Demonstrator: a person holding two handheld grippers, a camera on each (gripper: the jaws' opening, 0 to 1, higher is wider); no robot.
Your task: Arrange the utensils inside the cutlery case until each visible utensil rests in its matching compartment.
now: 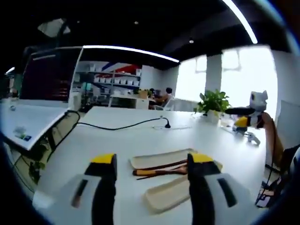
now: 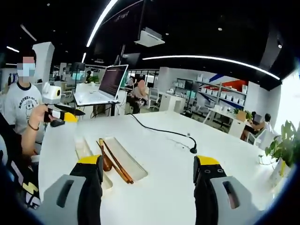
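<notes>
A: What lies past the right gripper (image 2: 147, 176)?

B: Its yellow-tipped jaws stand wide apart with nothing between them. Beyond, on the white table (image 2: 159, 154), the cutlery case (image 2: 125, 161) lies open in two halves. A wooden spoon (image 2: 106, 161) and chopsticks (image 2: 117, 164) rest between them.

A: And further off?

B: The left gripper (image 2: 65, 114), in a person's hand (image 2: 41, 114), hovers over the table's far edge. A black cable (image 2: 161, 132) snakes across the tabletop.

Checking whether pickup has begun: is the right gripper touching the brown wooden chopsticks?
Apart. In the right gripper view the right gripper hangs open, bare white table between its jaws and the brown wooden chopsticks.
</notes>
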